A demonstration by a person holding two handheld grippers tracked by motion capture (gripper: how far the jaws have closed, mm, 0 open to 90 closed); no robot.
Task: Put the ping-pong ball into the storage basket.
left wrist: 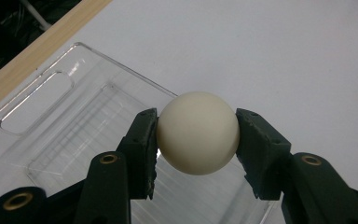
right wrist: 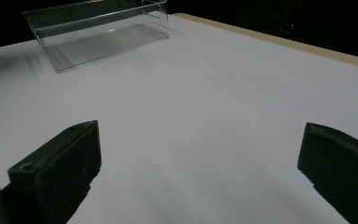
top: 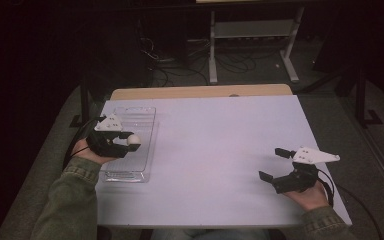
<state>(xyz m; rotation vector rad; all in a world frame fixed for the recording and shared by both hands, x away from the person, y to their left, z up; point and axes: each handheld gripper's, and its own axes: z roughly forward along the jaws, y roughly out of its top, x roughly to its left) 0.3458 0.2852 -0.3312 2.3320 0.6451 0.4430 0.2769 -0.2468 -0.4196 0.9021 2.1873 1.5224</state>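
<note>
While our left gripper (top: 130, 142) clamps the white ball (top: 133, 139) over the clear tray (top: 145, 112) at the table's (top: 220, 130) left edge, right gripper (top: 275, 164) w/ jaws apart sits well away; nothing btwn them.

Below your left gripper's (left wrist: 197, 135) jaws, the clear tray's (left wrist: 42, 107) walls stand around the way down. Ahead of your right gripper's (right wrist: 200, 172) jaws, bare white table (right wrist: 214, 93) lets you pass freely.

A person wearing olive-green, denim-like sleeves (top: 72, 200). Each matte black plastic two-jaw gripper, left (top: 130, 141) and right (top: 274, 163), has brass-coloured pivot rivets (left wrist: 108, 159), a pale grey triangular top plate (top: 109, 123), and a trailing black cable (top: 362, 207).
</note>
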